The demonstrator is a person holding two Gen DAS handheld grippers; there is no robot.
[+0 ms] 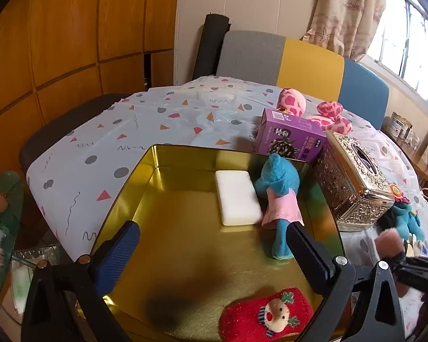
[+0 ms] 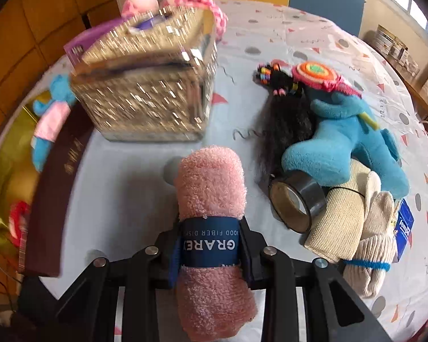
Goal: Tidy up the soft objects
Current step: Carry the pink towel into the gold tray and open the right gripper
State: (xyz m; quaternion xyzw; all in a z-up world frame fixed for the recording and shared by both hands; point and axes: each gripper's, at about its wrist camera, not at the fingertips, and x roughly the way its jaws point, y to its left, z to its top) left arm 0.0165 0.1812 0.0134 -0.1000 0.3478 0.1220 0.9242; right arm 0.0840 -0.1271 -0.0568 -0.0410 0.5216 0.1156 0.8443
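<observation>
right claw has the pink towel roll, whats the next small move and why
Probably carry the pink towel roll sideways over the gold tin and lower it onto bare floor there. The right claw is shut on the roll's blue band, above the tablecloth beside the tin. The tin already holds other soft things: the white sponge, blue plush and red sock.

The rolled pink cloth's (image 2: 211, 199) band (image 2: 209, 245) reads "GRARE"; blue packet (image 2: 405, 226), "Tempo".
</observation>
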